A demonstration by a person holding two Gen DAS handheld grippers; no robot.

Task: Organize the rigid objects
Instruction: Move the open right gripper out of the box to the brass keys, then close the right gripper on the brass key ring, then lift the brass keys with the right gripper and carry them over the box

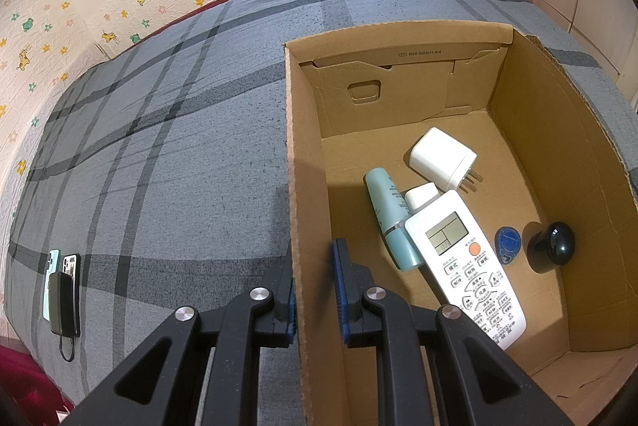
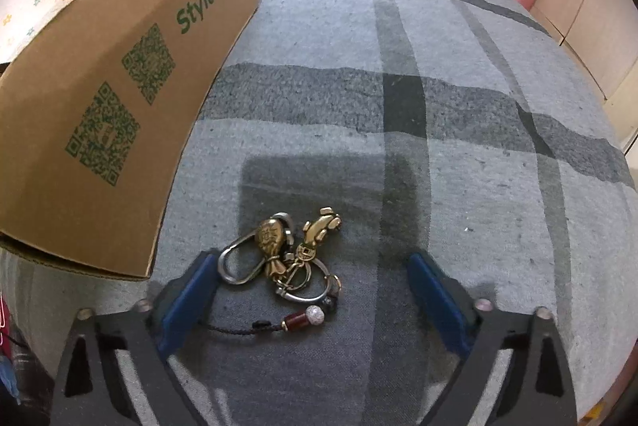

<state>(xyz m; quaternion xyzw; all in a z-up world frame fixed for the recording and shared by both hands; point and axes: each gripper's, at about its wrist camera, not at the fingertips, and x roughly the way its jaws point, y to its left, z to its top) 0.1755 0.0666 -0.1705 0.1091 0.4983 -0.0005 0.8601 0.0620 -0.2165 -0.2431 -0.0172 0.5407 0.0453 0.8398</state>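
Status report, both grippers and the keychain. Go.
Left gripper shut on cardboard box wall. Right gripper open, straddling keychain on the bedspread, pads not touching. Nothing in the way.

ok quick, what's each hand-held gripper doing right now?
Left hand-held gripper: shut on the box wall.
Right hand-held gripper: open, keychain between its fingers, not gripped.

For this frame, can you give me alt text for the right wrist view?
The open right gripper straddles a brass keychain bunch lying on a grey plaid bedcover, pads not touching it. A cardboard box printed with QR codes stands at left.
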